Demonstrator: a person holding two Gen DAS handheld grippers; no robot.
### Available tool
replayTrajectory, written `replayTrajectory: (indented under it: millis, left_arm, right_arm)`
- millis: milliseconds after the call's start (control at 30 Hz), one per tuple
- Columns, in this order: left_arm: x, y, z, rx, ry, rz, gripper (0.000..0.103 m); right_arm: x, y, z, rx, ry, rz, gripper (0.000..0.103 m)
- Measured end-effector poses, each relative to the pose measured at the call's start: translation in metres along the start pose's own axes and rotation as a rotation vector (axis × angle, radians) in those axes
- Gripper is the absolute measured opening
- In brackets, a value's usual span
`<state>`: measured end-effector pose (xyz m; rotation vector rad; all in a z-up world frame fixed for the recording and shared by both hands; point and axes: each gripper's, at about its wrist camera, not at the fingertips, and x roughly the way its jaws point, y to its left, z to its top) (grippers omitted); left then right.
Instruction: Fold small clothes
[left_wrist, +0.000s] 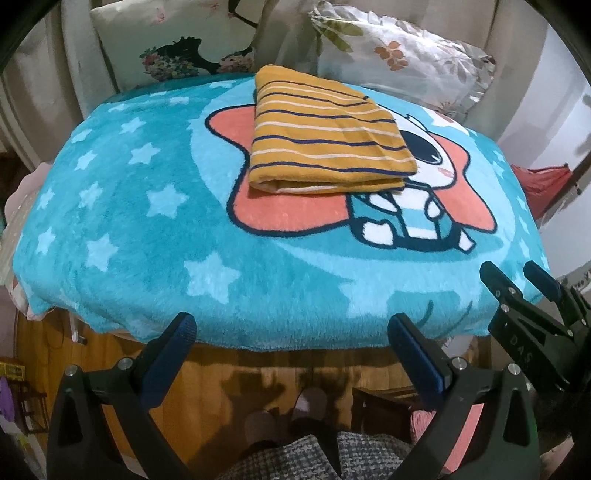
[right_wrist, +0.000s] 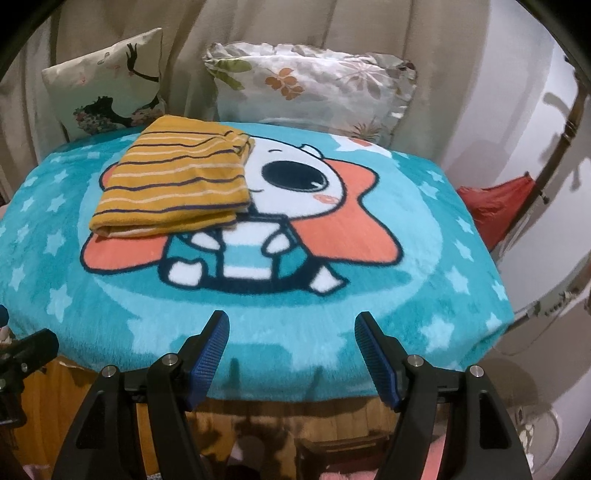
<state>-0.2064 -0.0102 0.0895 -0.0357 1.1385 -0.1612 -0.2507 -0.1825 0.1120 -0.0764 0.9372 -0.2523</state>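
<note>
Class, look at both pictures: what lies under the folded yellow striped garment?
The folded striped garment rests on the teal star blanket, over the orange star print and the cartoon figure's left edge. The print beneath it is covered, so unseen.

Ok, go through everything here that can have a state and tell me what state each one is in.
Striped garment: folded, lying flat on the blanket.
Blue blanket: spread out flat.
Floral pillow: propped upright behind the blanket.
Left gripper: open, empty.
Right gripper: open, empty.

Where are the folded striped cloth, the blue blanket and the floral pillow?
striped cloth (left_wrist: 325, 136), left wrist view, middle of top layer.
blue blanket (left_wrist: 122, 206), left wrist view, bare starred area.
floral pillow (right_wrist: 314, 81), right wrist view, front face.
</note>
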Motion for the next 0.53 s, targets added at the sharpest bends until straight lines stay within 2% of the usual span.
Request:
replayTrajectory:
  millis: [233, 533]
  left_arm:
    - [0.008, 0.003, 0.011, -0.063, 0.004, 0.032, 0.103]
    - [0.020, -0.006, 0.026, -0.085, 0.016, 0.051, 0.103]
  right_arm:
    - [0.017, 0.006, 0.020, -0.058, -0.020, 0.052, 0.075]
    - [0.036, 0.004, 0.042, -0.088, -0.028, 0.095, 0.075]
